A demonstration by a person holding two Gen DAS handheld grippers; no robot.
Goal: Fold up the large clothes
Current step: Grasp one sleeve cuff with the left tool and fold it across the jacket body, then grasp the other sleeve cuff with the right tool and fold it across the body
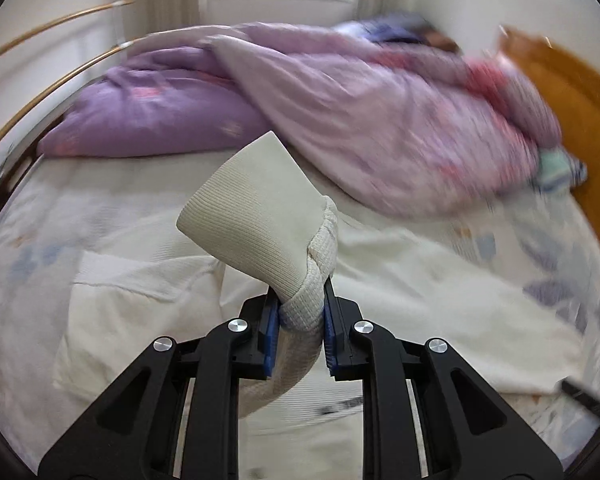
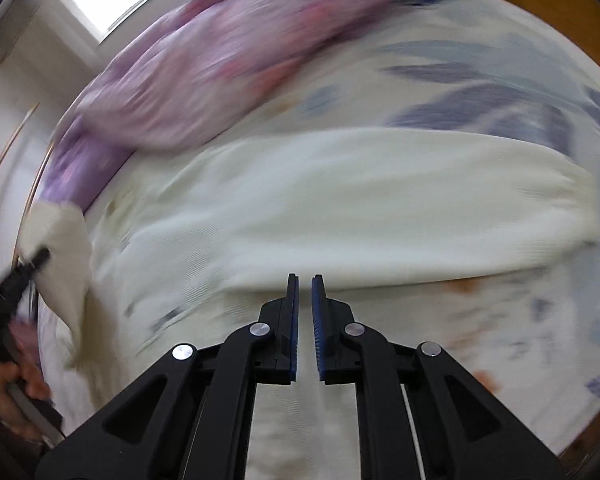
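1. Bed sheet [image 2: 480,92], pale with blue leaf print: I see it under everything; its edges run out of both views.
2. Purple quilt [image 1: 380,120], heaped at the far side against a purple pillow [image 1: 148,120]; badly smeared in my right view.
3. Cream sweater [image 2: 340,208]: body lies flat on the sheet in front of my right gripper; the knit is blurred and I cannot make out its far sleeve.
4. Sweater cuff [image 1: 252,216]: ribbed, raised off the bed, the bunched sleeve below it clamped in my left gripper [image 1: 300,312].
5. Right gripper [image 2: 305,304]: 2 blue pads nearly together with a narrow gap, nothing between them, tips over the sweater's near edge.
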